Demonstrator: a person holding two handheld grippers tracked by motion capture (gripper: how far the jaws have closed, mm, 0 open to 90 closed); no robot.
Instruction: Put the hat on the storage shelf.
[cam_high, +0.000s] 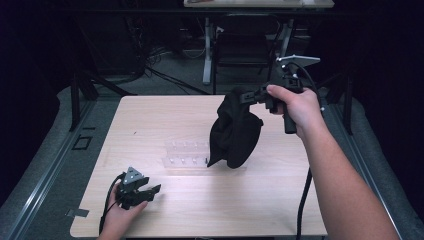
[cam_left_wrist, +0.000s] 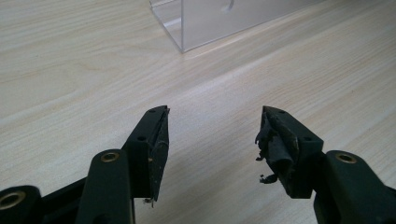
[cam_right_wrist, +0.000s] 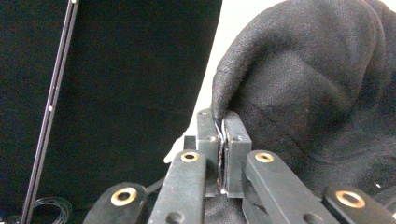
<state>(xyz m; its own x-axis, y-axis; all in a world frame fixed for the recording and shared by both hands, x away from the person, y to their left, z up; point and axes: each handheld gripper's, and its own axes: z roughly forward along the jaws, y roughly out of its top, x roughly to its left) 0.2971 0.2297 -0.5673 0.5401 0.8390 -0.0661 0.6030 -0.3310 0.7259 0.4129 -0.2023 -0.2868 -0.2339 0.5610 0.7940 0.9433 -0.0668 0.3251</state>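
The right gripper (cam_high: 248, 94) pinches a black cloth (cam_high: 235, 131), which hangs above the table (cam_high: 165, 115) at the clear plastic holder's (cam_high: 184, 154) right end; the left gripper (cam_high: 150, 190) rests near-left, jaws spread

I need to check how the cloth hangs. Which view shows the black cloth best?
The high view: the whole black cloth hangs from the right gripper above the clear plastic rack. The right gripper view gives only a close-up of its pinched edge; the left gripper view faces table and rack.
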